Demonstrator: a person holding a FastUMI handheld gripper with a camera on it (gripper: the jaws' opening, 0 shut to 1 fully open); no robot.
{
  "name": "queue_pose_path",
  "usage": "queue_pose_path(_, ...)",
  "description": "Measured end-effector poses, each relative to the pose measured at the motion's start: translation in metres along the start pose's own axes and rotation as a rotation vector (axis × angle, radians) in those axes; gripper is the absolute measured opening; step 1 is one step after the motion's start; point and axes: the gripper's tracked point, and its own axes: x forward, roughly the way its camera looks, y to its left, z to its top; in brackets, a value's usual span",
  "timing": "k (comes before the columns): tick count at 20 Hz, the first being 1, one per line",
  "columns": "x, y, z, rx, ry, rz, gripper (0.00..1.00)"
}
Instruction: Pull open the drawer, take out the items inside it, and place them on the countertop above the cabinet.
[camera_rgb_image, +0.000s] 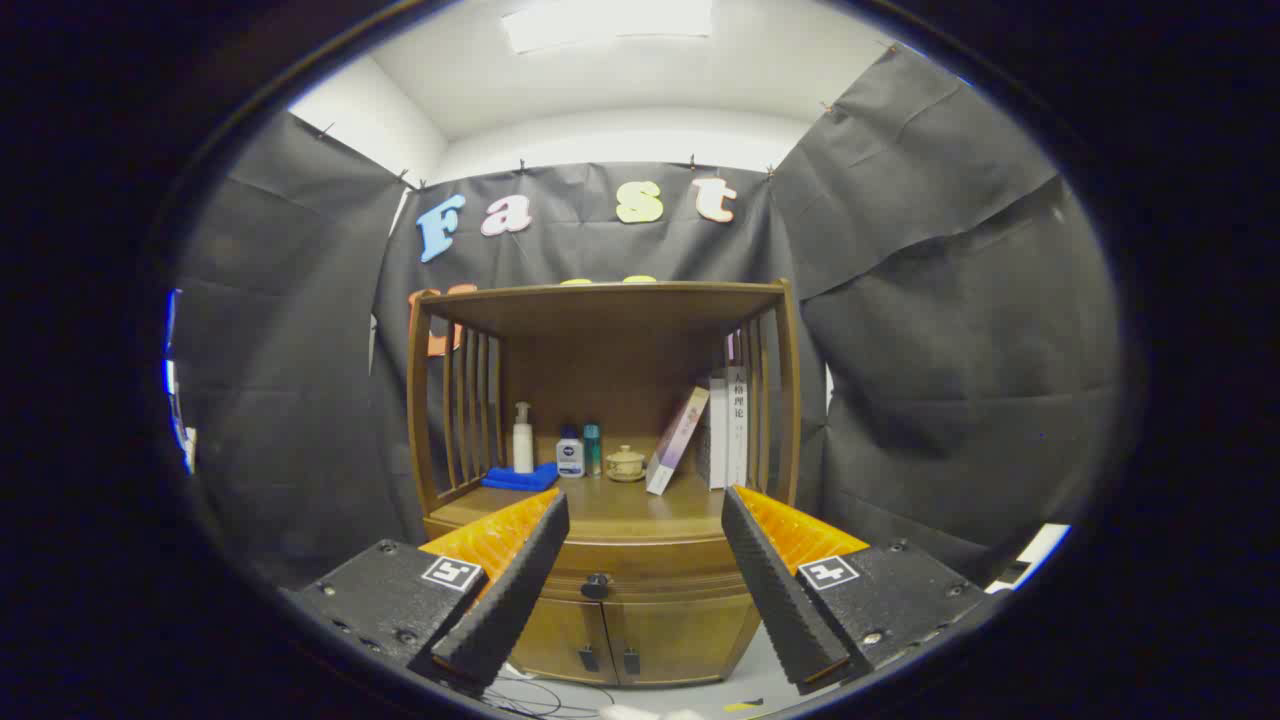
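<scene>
Ahead of the gripper (645, 510), whose fingers are spread wide and grip nothing, stands a wooden cabinet (600, 640). Its drawer (640, 572) is closed, with a dark knob (596, 586) between the fingers. On the bench (640, 505) above the drawer, from left to right, sit a blue cloth (520, 479), a white pump bottle (522, 438), a small white bottle (570, 455), a teal bottle (592, 449), a lidded cup (626, 463), a leaning book (677, 440) and upright books (727, 428). Two small doors (625, 640) lie below the drawer.

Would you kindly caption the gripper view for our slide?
Open hand-held gripper faces the wooden cabinet, its drawer shut, knob untouched.
</scene>
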Motion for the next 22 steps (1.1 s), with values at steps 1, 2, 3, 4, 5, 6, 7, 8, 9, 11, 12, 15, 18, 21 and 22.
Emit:
queue_pose_path(1, 0.000, 0.001, -0.001, -0.006, 0.003, -0.001, 1.00)
queue_pose_path(2, -0.002, 0.001, -0.002, -0.010, 0.002, -0.002, 1.00)
queue_pose_path(3, -0.002, 0.002, -0.002, -0.013, 0.004, 0.000, 1.00)
queue_pose_path(4, -0.001, 0.003, -0.003, -0.013, 0.010, 0.003, 1.00)
queue_pose_path(5, -0.002, 0.005, -0.005, -0.011, 0.014, 0.009, 1.00)
queue_pose_path(6, -0.002, 0.006, -0.006, -0.009, 0.017, 0.011, 1.00)
queue_pose_path(7, -0.001, 0.004, -0.007, -0.006, 0.018, 0.010, 1.00)
queue_pose_path(8, 0.000, 0.006, -0.007, -0.006, 0.021, 0.009, 1.00)
queue_pose_path(9, 0.000, 0.005, -0.010, -0.006, 0.025, 0.008, 1.00)
queue_pose_path(11, 0.000, 0.006, -0.012, -0.008, 0.029, 0.012, 1.00)
queue_pose_path(12, 0.001, 0.007, -0.011, -0.006, 0.024, 0.015, 1.00)
queue_pose_path(15, 0.005, 0.006, -0.017, -0.007, 0.018, 0.011, 1.00)
queue_pose_path(18, 0.013, 0.014, -0.028, 0.003, 0.018, 0.037, 1.00)
queue_pose_path(21, 0.026, 0.018, -0.052, 0.008, 0.025, 0.042, 1.00)
queue_pose_path(22, 0.033, 0.021, -0.064, 0.012, 0.040, 0.038, 1.00)
